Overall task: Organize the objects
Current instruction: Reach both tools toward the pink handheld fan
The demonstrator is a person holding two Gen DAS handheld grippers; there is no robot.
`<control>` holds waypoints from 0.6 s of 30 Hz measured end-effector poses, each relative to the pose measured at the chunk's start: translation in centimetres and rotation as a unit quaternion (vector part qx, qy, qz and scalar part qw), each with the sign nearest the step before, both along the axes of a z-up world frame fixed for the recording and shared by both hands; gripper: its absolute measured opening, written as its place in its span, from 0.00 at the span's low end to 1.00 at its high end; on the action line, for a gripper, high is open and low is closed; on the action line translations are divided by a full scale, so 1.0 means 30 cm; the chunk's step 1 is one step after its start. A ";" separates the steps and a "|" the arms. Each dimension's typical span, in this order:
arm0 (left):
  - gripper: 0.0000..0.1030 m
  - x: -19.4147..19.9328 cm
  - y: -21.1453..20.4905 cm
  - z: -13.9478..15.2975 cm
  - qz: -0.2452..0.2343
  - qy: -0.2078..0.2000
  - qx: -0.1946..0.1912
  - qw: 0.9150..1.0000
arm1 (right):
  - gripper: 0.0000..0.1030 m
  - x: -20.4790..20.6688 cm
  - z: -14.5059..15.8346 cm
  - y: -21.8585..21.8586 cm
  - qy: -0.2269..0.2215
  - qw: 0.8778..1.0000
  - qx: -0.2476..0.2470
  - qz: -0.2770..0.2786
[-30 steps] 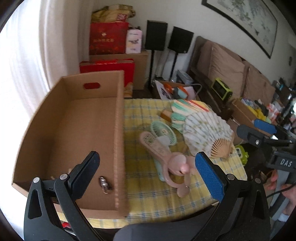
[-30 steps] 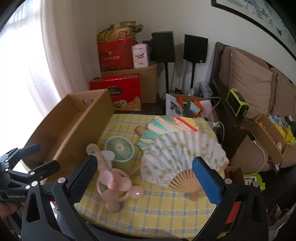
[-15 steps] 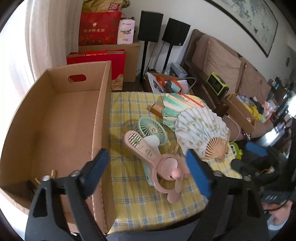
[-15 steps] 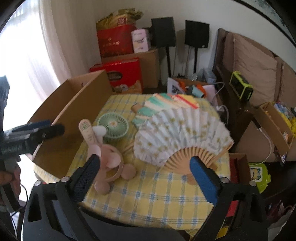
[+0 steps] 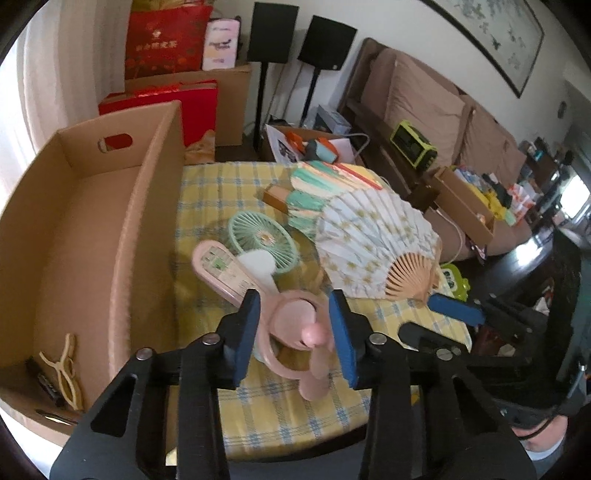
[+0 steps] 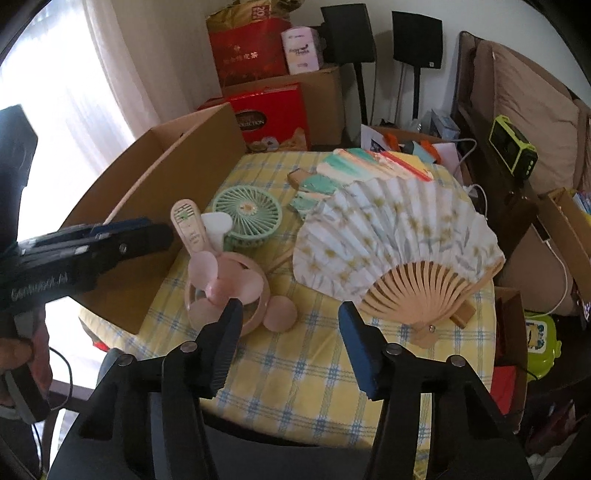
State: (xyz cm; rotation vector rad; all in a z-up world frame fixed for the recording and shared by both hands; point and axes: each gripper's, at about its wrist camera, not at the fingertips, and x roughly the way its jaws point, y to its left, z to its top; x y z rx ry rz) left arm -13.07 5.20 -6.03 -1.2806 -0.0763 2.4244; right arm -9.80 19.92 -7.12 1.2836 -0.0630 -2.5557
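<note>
A sheer white curtain (image 6: 110, 74) covers a window at the left, and strong daylight comes through it. The far wall (image 5: 388, 33) is plain white and bears a long framed ink painting (image 5: 491, 40) above a brown sofa (image 5: 424, 107) with large tan back cushions. 2 black speakers (image 6: 382, 35) stand on thin poles against the wall. Beside them a big cardboard carton (image 6: 325, 99) carries a red gift bag (image 6: 247, 51) and a pink tissue box (image 6: 303, 50); a red gift box (image 6: 273, 118) leans in front. A lime-green radio (image 6: 513, 147) sits on a dark side table. The worktop wears a yellow checked cloth (image 6: 295, 369).
</note>
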 end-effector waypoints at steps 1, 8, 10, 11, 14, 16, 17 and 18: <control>0.34 0.012 0.008 -0.008 -0.004 -0.001 -0.002 1.000 | 0.54 -0.001 -0.003 0.009 -0.002 1.000 -0.002 -0.004; 0.34 0.088 0.025 -0.083 -0.015 -0.021 -0.004 1.000 | 0.54 -0.010 -0.003 0.063 -0.007 1.000 -0.016 -0.025; 0.34 0.101 0.021 -0.104 -0.016 -0.027 -0.005 0.999 | 0.54 -0.019 -0.009 0.072 -0.013 0.999 -0.030 -0.025; 0.34 0.106 0.021 -0.116 -0.017 -0.031 -0.006 0.999 | 0.52 -0.024 -0.013 0.075 -0.018 0.999 -0.038 -0.024; 0.34 0.114 0.022 -0.142 -0.017 -0.039 -0.011 0.999 | 0.49 -0.050 -0.038 0.078 -0.041 0.996 -0.080 -0.017; 0.34 0.112 0.020 -0.157 -0.015 -0.042 -0.016 0.999 | 0.45 -0.073 -0.067 0.076 -0.061 0.992 -0.108 -0.014; 0.34 0.111 0.018 -0.161 -0.014 -0.042 -0.016 0.999 | 0.44 -0.082 -0.080 0.072 -0.069 0.991 -0.117 -0.013; 0.34 0.111 0.016 -0.165 -0.013 -0.043 -0.016 0.999 | 0.44 -0.092 -0.092 0.067 -0.077 0.989 -0.125 -0.012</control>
